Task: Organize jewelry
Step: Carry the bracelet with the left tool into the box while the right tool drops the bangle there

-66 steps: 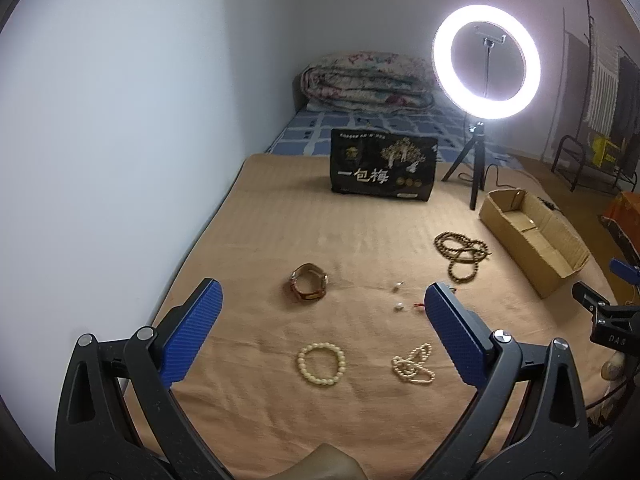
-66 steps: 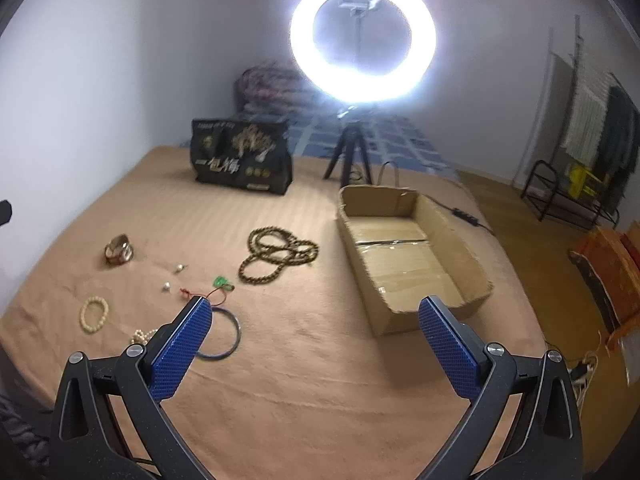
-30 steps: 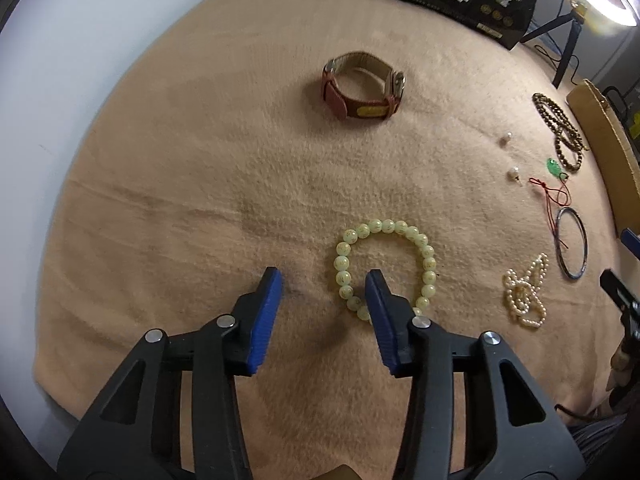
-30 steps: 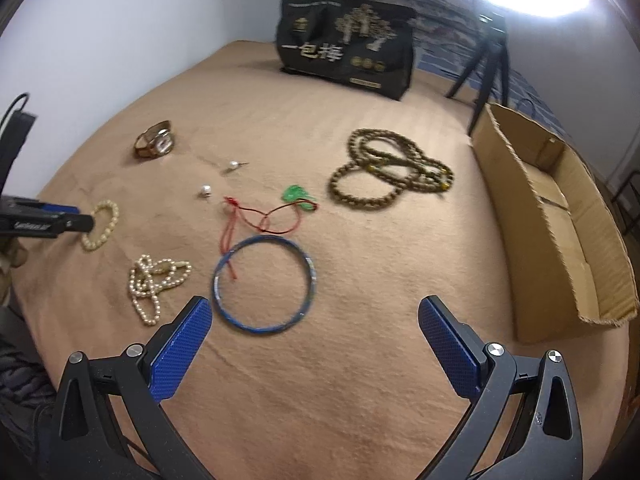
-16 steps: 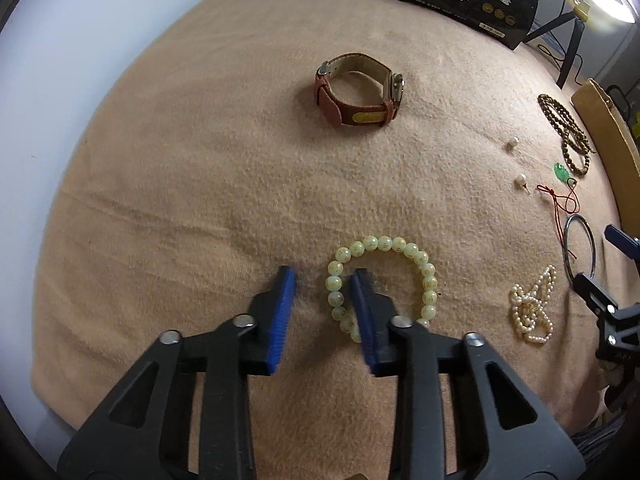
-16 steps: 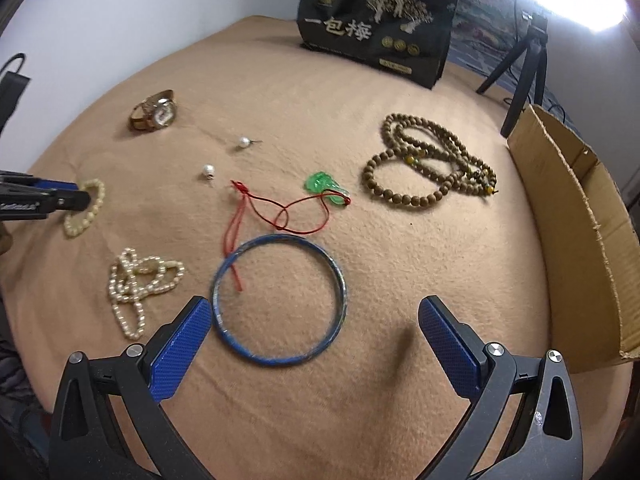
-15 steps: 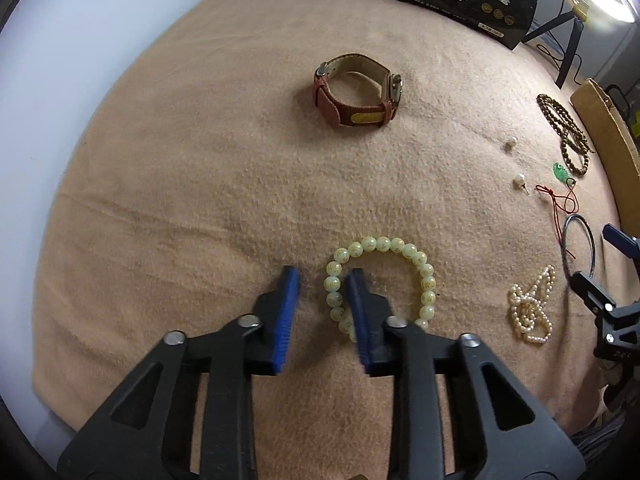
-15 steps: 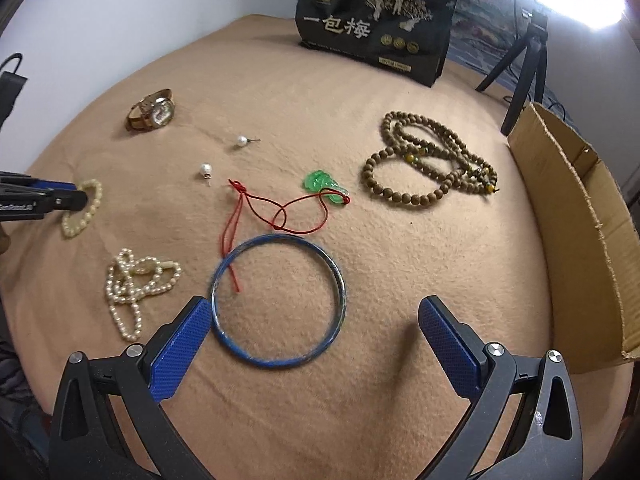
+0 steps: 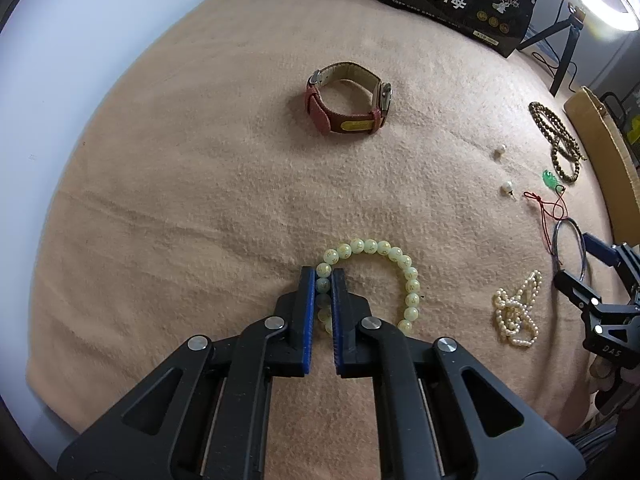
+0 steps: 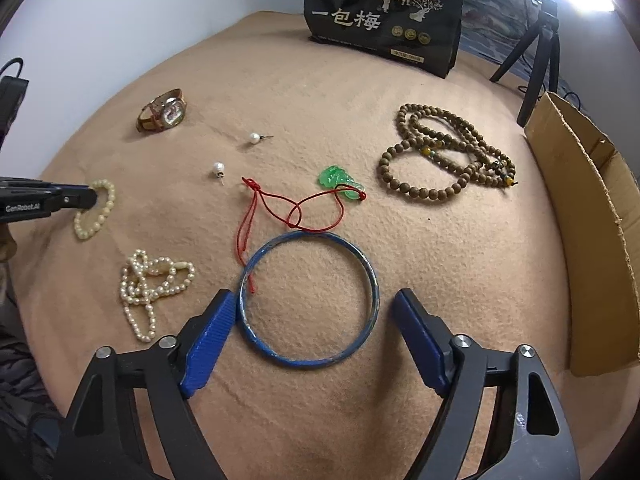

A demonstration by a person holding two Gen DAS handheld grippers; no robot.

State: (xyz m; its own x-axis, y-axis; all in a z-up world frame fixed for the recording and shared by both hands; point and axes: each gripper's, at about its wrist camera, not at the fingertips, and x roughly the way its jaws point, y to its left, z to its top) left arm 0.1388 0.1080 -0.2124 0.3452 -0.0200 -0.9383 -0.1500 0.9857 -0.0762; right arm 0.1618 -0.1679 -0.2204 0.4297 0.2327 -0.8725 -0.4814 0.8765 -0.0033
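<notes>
My left gripper (image 9: 323, 280) is shut on the left side of a pale yellow bead bracelet (image 9: 400, 264), which lies on the tan blanket (image 9: 200, 184); it also shows in the right wrist view (image 10: 96, 216). My right gripper (image 10: 312, 312) is open, its jaws on either side of a blue bangle (image 10: 372, 280) lying flat, the left pad touching the rim. The bangle also shows in the left wrist view (image 9: 557, 236). A white pearl string (image 10: 152, 284), a red cord with green pendant (image 10: 340, 184), two pearl studs (image 10: 218, 168), a brown bead necklace (image 10: 444, 152) and a leather-strap watch (image 9: 348, 104) lie around.
An open cardboard box (image 10: 592, 208) stands at the right edge of the blanket. A black printed bag (image 10: 384, 20) stands at the far side, with a ring light tripod (image 10: 540, 40) beside it. A white wall runs along the left.
My left gripper has closed on the yellow bead bracelet. My right gripper has come down and forward and narrowed around the blue bangle.
</notes>
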